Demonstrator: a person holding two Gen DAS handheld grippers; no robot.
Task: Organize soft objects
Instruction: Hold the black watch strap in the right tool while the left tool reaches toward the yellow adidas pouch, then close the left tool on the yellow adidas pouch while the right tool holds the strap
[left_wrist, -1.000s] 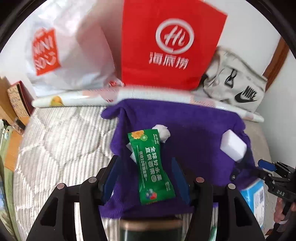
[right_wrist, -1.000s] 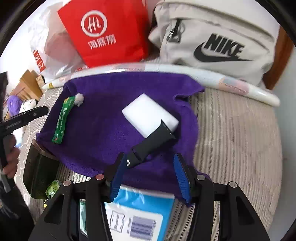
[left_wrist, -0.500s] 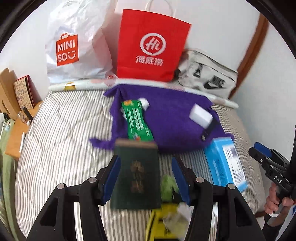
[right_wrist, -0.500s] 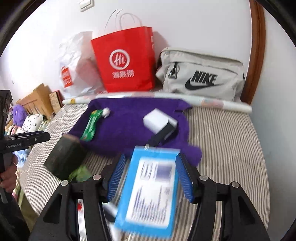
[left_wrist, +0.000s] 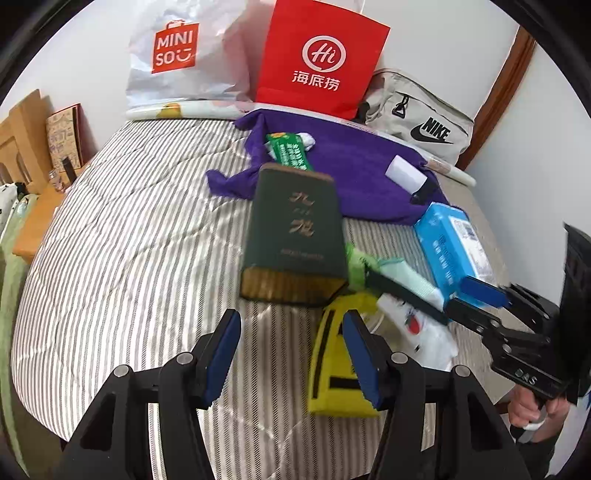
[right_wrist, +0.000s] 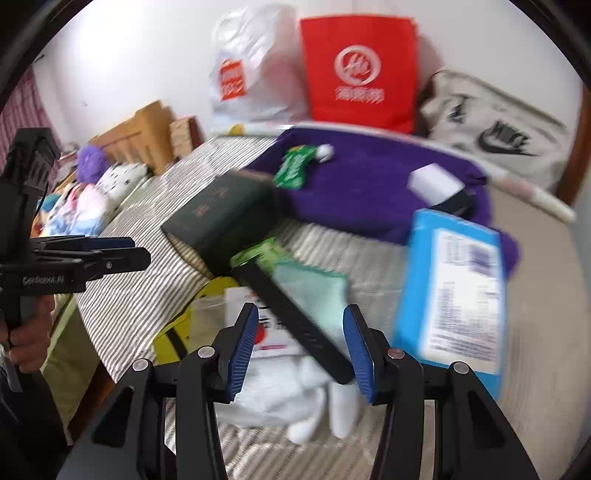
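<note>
1. My left gripper (left_wrist: 291, 321) stands about half open with nothing between its pads. It hangs over the striped bed (left_wrist: 129, 240), with a yellow packet (left_wrist: 332, 369) partly under its right-hand pad.
2. My right gripper (right_wrist: 301, 310) has just been closing a little and is also about half open. A black strap (right_wrist: 291, 314) runs across the gap between its pads. The picture is blurred, so I cannot be sure, but the pads do not seem to press on it, and I judge nothing is held.
3. The soft thing I take as next is the pale green cloth (right_wrist: 314, 291). It lies on the bed just ahead of my right gripper, beside the strap on its right. A white soft bundle (right_wrist: 280, 398) lies nearer me, under the pads.
4. The strap's long axis runs on a slant. Its far end lies by the dark green box (right_wrist: 221, 218), up and to the left, and its near end lies close to my right-hand pad. The cloth seems to lie long the same way, alongside it.
5. My right hand is plainly the nearer one. From my left gripper the cloth lies off to the right, past the yellow packet and well apart from the pads.
6. I judge that the coming grasp turns on this slant. The pads should close across the cloth's short side without catching the strap.
7. The purple towel (right_wrist: 369, 184) lies spread farther back on the bed, and a blue tissue pack (right_wrist: 454, 288) sits to the right of the cloth.
</note>
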